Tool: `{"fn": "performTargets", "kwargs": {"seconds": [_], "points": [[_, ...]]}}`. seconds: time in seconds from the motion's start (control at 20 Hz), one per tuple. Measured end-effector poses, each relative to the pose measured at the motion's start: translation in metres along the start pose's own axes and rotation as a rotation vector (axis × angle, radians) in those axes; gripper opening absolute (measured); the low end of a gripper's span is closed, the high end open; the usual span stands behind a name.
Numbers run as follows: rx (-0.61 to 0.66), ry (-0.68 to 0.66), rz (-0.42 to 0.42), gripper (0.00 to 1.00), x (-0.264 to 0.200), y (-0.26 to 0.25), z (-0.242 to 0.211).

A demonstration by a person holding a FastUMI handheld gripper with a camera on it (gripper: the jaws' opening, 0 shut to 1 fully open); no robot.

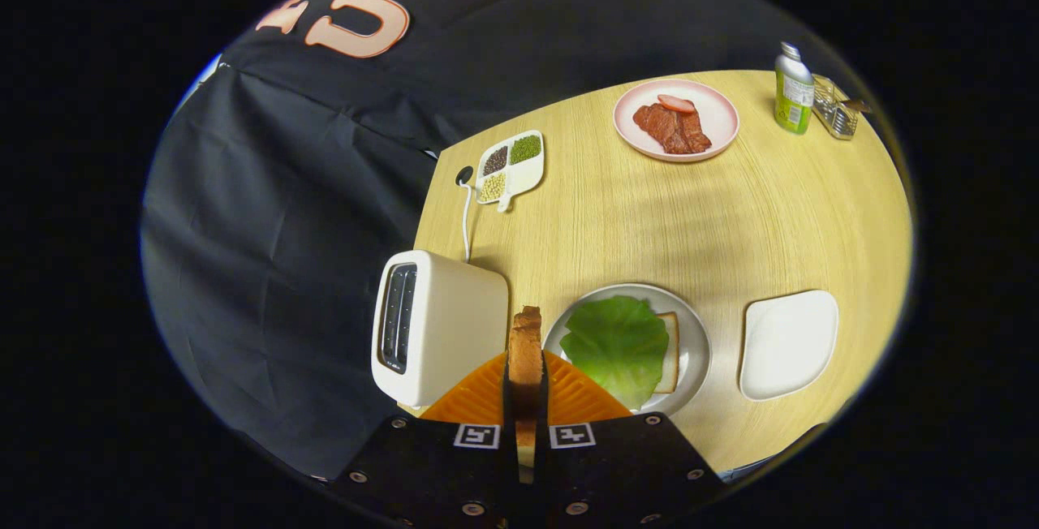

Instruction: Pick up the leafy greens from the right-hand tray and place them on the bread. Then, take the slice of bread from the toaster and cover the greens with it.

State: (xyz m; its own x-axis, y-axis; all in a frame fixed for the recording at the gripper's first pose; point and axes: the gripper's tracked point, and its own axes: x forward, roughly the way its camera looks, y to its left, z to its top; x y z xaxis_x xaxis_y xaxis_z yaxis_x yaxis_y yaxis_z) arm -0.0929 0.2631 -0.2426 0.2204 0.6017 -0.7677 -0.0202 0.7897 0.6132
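- You are clamping the bread slice [526, 342] edge-on between both fingers [560, 399], carrying it upright, clear of the toaster [442, 326].
- Greens [617, 344] are lying on the plated bread [669, 350], just ahead to the right, awaiting cover.

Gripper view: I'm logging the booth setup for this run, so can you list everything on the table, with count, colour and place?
Wooden table: one, light yellow-brown, beneath everything.
Boxy toaster: one, cream-white, left of the gripper, cord running back.
Round grey plate: one, just ahead of the fingers.
Lettuce leaf: one, green, on the bread on that plate.
Bottom bread slice: one, pale, edge peeking out under the leaf.
Square tray: one, white, right of the grey plate.
Pink plate: one, far side, holding brown-red meat slices.
Divided dish: one, white, with dark, green and pale beans, behind the toaster.
Bottle: one, green with grey cap, far right.
Wire basket: one, metallic, beside the bottle.
Held bread slice: one, tan, upright, edge-on.
Gripper: one, shut on the held bread slice.
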Motion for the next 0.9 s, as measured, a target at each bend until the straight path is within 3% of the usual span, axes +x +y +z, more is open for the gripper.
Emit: {"fn": "performTargets", "kwargs": {"seconds": [0.35, 0.9], "points": [[0.012, 0.038, 0.012, 0.08, 0.022, -0.029, -0.018], [-0.025, 0.068, -0.048, 0.08, 0.043, -0.060, -0.028]]}}
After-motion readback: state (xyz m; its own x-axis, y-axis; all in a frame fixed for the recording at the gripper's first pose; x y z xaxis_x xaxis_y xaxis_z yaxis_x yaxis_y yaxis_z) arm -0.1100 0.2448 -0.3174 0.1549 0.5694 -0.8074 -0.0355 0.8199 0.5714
